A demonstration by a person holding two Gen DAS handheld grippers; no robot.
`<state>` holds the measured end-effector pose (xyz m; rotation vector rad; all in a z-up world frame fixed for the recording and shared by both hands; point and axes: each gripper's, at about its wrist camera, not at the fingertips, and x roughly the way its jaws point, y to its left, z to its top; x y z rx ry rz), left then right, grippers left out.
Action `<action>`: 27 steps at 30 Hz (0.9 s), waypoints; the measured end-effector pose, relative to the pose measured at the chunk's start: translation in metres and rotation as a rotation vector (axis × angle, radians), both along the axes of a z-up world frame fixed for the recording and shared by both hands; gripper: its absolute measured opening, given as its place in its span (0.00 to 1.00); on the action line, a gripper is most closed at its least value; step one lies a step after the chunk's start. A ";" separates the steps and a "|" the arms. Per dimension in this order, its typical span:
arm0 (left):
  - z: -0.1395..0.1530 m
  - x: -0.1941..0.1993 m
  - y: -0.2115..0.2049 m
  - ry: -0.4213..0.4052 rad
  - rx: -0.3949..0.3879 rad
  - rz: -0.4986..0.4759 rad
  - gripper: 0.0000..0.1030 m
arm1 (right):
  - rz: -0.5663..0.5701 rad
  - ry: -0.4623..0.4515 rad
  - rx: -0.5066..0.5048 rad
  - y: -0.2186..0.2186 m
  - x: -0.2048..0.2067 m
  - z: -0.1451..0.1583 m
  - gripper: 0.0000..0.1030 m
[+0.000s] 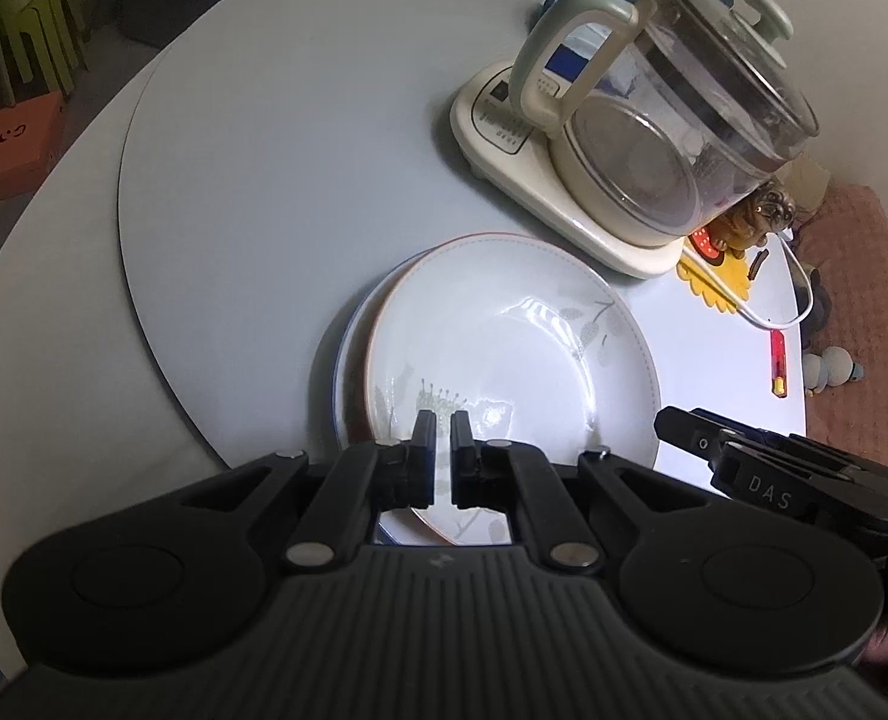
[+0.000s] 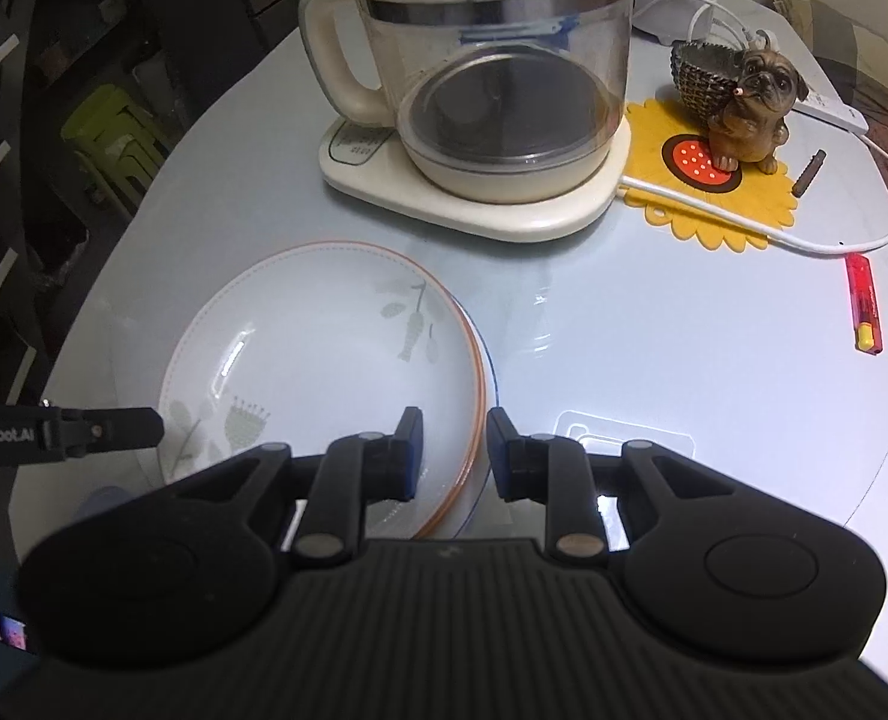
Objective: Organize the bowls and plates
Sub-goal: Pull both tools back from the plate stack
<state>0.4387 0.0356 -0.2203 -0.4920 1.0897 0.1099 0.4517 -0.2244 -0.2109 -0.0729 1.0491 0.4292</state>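
Both fisheye views are dim at the margins, with a brighter central field; straight lines bow outward and the rim of the bench (image 1: 144,192) curves strongly towards the corners, where a dark vignette sets in. Light falls from above, giving white specular glare on the top plate (image 1: 504,348), streaked reflections on the glass kettle (image 2: 498,60) and a bright patch on the bench surface in the right wrist view. The black tong bodies in the foreground are underexposed and slightly soft, while the background furniture is dark and blurred.
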 end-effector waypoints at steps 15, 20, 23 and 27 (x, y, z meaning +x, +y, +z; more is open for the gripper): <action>0.076 -0.072 -0.012 -0.149 0.050 -0.044 0.05 | -0.041 -0.120 0.100 -0.011 -0.068 0.081 0.27; 0.087 -0.100 -0.009 -0.170 0.026 -0.039 0.05 | -0.059 -0.151 0.122 -0.015 -0.097 0.099 0.27; 0.092 -0.115 -0.010 -0.181 0.026 -0.041 0.05 | -0.062 -0.168 0.125 -0.015 -0.112 0.106 0.26; 0.098 -0.133 -0.009 -0.194 0.038 -0.068 0.06 | -0.065 -0.184 0.126 -0.014 -0.132 0.112 0.27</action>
